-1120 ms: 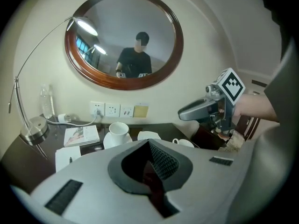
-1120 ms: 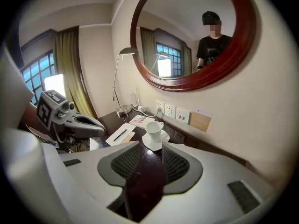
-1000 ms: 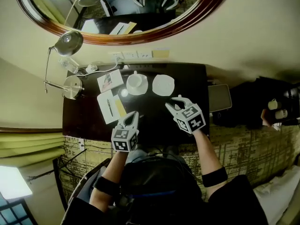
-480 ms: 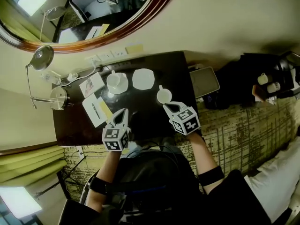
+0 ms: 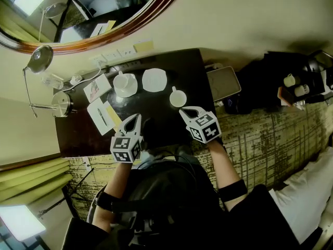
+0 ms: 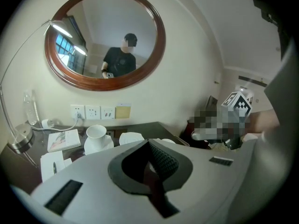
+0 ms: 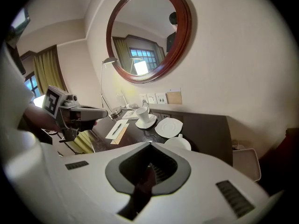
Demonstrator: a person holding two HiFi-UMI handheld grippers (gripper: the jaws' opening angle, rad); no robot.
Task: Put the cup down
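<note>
Cup (image 5: 177,97): white, upright, mouth up, standing directly on the dark table (image 5: 191,67), centre of the head view and toward the table's right end. Nothing holds it. In the right gripper view its rim shows just above the gripper body (image 7: 178,143).

Right gripper (image 5: 188,110): just below the cup in the head view, tips near it but apart from it. Jaws together, nothing between them (image 7: 149,146).

Left gripper (image 5: 135,119): lower left of the cup, well apart from it, over the table's near edge. Jaws also closed and empty (image 6: 148,143).

Up-left of the cup: empty saucer (image 5: 153,79), apart from it. Further left, a second cup on its own saucer (image 5: 124,83).

Left part of the table: notepad with a pen (image 5: 100,115), card (image 5: 97,88), lamp base (image 5: 61,104).

Wall above: sockets (image 5: 112,56), round wood-framed mirror (image 5: 125,22).
</note>
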